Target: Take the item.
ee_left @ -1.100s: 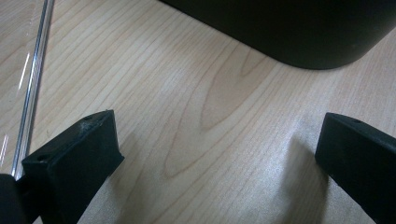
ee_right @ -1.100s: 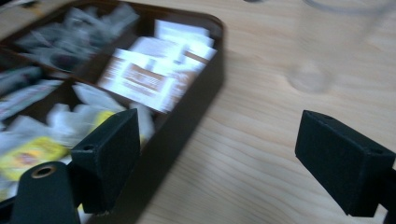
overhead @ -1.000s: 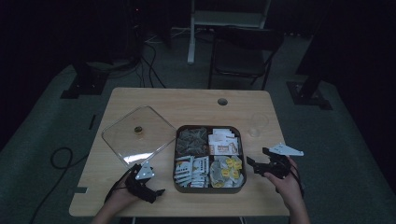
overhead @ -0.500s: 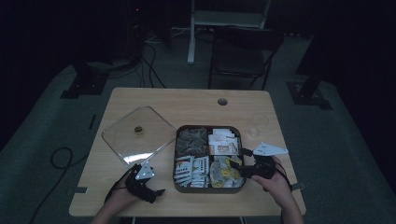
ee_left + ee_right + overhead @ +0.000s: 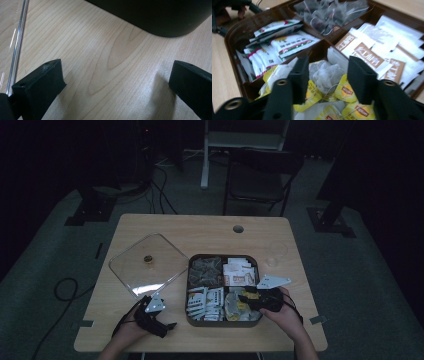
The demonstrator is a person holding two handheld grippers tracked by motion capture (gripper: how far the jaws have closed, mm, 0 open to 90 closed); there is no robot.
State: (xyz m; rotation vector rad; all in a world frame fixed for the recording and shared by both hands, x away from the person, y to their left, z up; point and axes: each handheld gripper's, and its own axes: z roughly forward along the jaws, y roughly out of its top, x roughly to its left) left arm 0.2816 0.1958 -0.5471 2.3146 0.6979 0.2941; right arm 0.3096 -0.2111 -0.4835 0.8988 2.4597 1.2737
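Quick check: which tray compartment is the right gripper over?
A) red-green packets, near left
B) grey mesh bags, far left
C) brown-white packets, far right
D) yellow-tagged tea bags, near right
D: the right gripper has its jaws astride the yellow-tagged tea bags in the tray.

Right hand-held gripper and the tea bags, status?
Right hand-held gripper closing over yellow-tagged tea bags, pads not pressing. Left hand-held gripper open on wooden table. Nothing blocking.

Tray [image 5: 160, 15]: in the left gripper view, just a dark corner, the rest cut off by the top edge.
Lid [image 5: 17, 45]: beside that tray, one clear edge in frame.
Packets [image 5: 207, 297]: in the tray, print too small to read from above.
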